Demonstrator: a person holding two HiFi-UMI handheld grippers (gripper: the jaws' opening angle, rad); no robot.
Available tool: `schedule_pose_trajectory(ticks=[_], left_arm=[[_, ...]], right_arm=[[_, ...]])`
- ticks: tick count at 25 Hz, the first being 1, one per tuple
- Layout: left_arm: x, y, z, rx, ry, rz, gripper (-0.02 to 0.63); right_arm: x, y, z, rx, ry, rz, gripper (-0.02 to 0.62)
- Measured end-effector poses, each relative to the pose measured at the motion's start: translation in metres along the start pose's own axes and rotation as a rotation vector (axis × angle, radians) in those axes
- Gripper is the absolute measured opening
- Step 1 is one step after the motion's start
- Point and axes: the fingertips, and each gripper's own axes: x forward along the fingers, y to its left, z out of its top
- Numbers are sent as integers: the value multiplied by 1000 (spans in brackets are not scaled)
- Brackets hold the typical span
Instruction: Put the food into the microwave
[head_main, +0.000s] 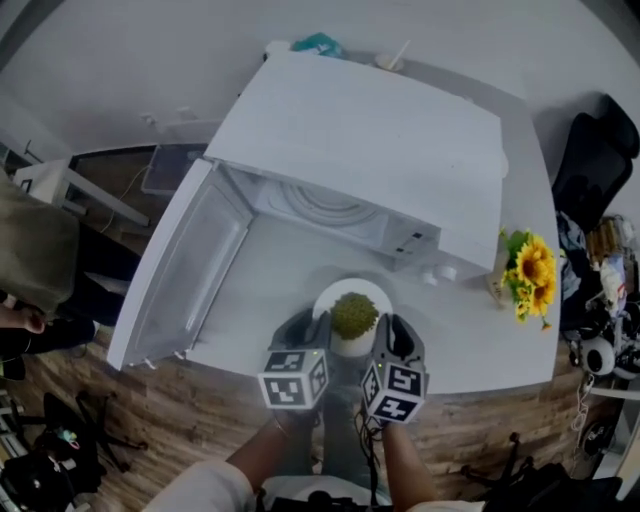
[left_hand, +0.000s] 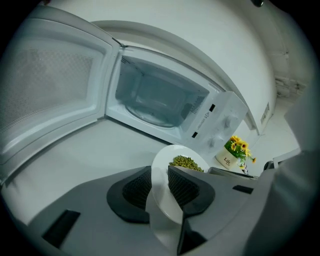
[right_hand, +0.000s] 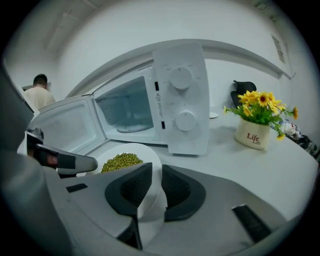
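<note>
A white plate (head_main: 342, 293) heaped with green beans (head_main: 354, 314) hangs just above the counter in front of the open microwave (head_main: 360, 160). My left gripper (head_main: 313, 330) is shut on the plate's left rim (left_hand: 161, 192) and my right gripper (head_main: 385, 335) is shut on its right rim (right_hand: 152, 197). The beans (left_hand: 186, 162) show past the left jaws, and the same beans (right_hand: 121, 161) show past the right jaws. The microwave's door (head_main: 185, 265) swings wide to the left. Its cavity (left_hand: 157, 95) holds only a glass turntable (right_hand: 131, 128).
A small white pot of yellow flowers (head_main: 528, 272) stands on the counter right of the microwave. The same flower pot (right_hand: 256, 131) sits beside the control panel (right_hand: 181, 97). A black chair (head_main: 592, 160) and clutter lie at the far right. A person (right_hand: 37, 92) stands behind.
</note>
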Motion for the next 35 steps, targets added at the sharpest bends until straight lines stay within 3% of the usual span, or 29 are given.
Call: schedule_pose_trajectory(ticks=[7, 14, 35], left_arm=[[-24, 35, 35, -39, -77, 47, 117], [-39, 53, 70, -23, -130, 53, 117], [14, 76, 144, 32, -177, 20, 117]], right_arm=[[10, 49, 32, -54, -46, 79, 78], [14, 79, 65, -76, -92, 111, 78], [79, 90, 117, -9, -188, 77, 67]])
